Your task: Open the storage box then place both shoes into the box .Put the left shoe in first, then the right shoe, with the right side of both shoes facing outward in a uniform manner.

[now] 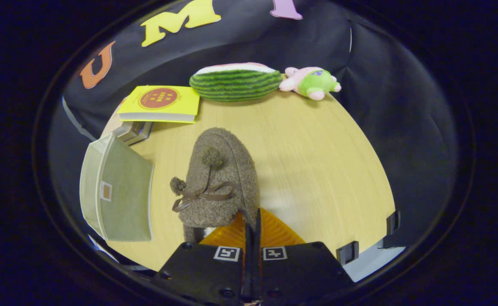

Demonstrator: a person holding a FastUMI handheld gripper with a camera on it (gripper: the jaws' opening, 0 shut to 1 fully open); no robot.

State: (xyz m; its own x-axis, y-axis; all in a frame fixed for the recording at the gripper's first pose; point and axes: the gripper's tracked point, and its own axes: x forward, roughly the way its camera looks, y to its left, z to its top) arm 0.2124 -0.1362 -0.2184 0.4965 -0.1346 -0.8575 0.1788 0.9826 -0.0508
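- The gripper (252,221) has its two fingers drawn nearly together, pinching the back edge of a fuzzy brown slipper (219,182) at the heel; both fingers seem to press on that thin rim.
- The slipper stretches away from the fingers with its toe pointing toward the far side of the wooden table (317,161). A ribbon bow (204,195) and two small pompoms sit on top of it.
- Whether it is lifted or resting on the table, I cannot tell.
- The storage box (117,191), pale green cloth, stands just to the left of the slipper, near it but apart. Whether it is open I cannot say, nor what is in it.
- I see one shoe here, so I'd judge the job is midway at best: this shoe has yet to go in.
- Beyond the slipper lie a yellow book (159,102), a watermelon toy (235,83) and a small plush animal (312,83), well clear of the work.
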